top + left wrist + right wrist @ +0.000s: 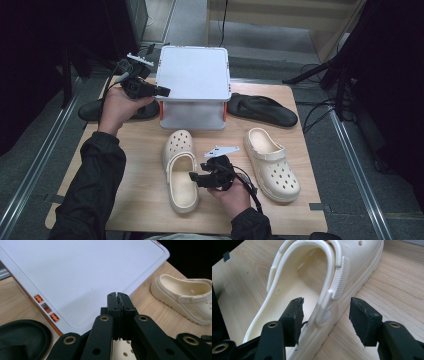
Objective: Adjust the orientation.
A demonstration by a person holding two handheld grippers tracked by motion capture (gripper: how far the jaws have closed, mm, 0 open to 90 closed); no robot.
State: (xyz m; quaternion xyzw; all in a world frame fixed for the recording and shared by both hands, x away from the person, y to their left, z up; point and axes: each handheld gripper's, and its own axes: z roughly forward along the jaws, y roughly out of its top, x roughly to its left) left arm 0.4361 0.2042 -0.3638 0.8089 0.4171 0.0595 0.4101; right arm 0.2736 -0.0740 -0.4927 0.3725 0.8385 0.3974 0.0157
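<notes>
Two cream clogs lie on the wooden table: the left clog (180,170) and the right clog (272,165). My right gripper (192,176) is open beside the left clog. In the right gripper view its jaws (325,307) straddle that clog's (294,277) side wall at the strap pivot, without touching it. A white lidded box (194,72) with orange latches stands at the back. My left gripper (165,91) is shut and empty at the box's left edge. Its closed jaws (117,296) hover over the white lid (82,270), with the right clog (185,297) beyond.
One black flip-flop (262,109) lies right of the box, and another (92,111) lies left of it under the left hand; it also appears as the sandal (20,337). Dark floor, rails and cables surround the table (140,145).
</notes>
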